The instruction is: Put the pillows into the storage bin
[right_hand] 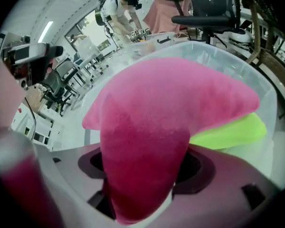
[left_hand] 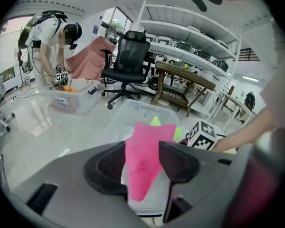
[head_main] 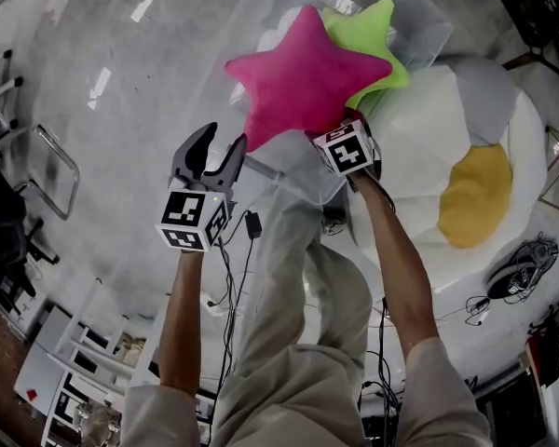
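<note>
A pink star pillow (head_main: pixel 303 77) hangs over the clear storage bin (head_main: pixel 429 26), where a green star pillow (head_main: pixel 373 35) lies inside. My right gripper (head_main: pixel 334 127) is shut on one lower point of the pink pillow. In the right gripper view that point (right_hand: pixel 147 146) fills the gap between the jaws of my right gripper (right_hand: pixel 145 172), with the green pillow (right_hand: pixel 232 132) and the bin rim (right_hand: pixel 270 94) behind. My left gripper (head_main: pixel 224 136) stands open and empty to the left of the bin. In its own view, my left gripper (left_hand: pixel 141 161) frames the pink pillow (left_hand: pixel 147 141) well beyond the jaws.
A white beanbag with a yellow patch (head_main: pixel 475 189) lies right of the bin. Cables (head_main: pixel 522 273) trail on the floor. The holder's legs (head_main: pixel 298 277) are below the bin. Farther off are an office chair (left_hand: pixel 130 61), a rattan table (left_hand: pixel 183 77), shelves (left_hand: pixel 194 32) and a person (left_hand: pixel 52 37) at another bin.
</note>
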Demonstrator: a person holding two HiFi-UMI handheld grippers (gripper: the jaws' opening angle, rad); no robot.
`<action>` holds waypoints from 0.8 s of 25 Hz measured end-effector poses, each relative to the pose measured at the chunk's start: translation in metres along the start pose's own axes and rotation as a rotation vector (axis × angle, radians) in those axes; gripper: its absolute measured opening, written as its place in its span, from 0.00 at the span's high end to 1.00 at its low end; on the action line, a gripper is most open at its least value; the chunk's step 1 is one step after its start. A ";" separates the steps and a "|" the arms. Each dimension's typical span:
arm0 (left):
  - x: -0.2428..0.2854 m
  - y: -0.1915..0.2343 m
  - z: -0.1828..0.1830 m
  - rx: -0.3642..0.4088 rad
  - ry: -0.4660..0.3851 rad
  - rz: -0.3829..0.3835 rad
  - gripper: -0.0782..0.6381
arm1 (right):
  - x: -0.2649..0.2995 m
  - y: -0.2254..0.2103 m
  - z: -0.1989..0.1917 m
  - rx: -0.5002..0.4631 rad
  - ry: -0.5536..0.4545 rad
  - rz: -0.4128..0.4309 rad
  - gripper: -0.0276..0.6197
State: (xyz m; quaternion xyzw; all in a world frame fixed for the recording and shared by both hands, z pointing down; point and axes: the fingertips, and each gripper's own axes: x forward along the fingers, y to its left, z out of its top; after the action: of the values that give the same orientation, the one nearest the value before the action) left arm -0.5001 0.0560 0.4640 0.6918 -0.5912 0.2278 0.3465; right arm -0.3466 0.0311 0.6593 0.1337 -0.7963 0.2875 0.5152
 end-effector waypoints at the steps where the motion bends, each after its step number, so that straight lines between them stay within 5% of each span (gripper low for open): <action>1: 0.001 -0.001 0.000 0.003 0.004 -0.003 0.59 | 0.002 0.000 -0.005 -0.022 0.029 -0.014 0.40; 5: 0.012 -0.011 0.007 0.025 0.010 -0.031 0.59 | 0.014 0.001 -0.007 -0.151 0.113 -0.052 0.35; 14: 0.025 -0.036 0.028 0.081 0.017 -0.077 0.59 | -0.008 0.011 0.029 0.019 -0.093 -0.002 0.18; 20: 0.040 -0.067 0.038 0.113 0.029 -0.126 0.59 | -0.059 0.000 0.026 0.118 -0.275 -0.018 0.17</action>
State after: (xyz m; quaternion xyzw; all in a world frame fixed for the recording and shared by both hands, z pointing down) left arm -0.4306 0.0051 0.4536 0.7428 -0.5274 0.2485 0.3292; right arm -0.3405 0.0105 0.5981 0.2091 -0.8398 0.3081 0.3951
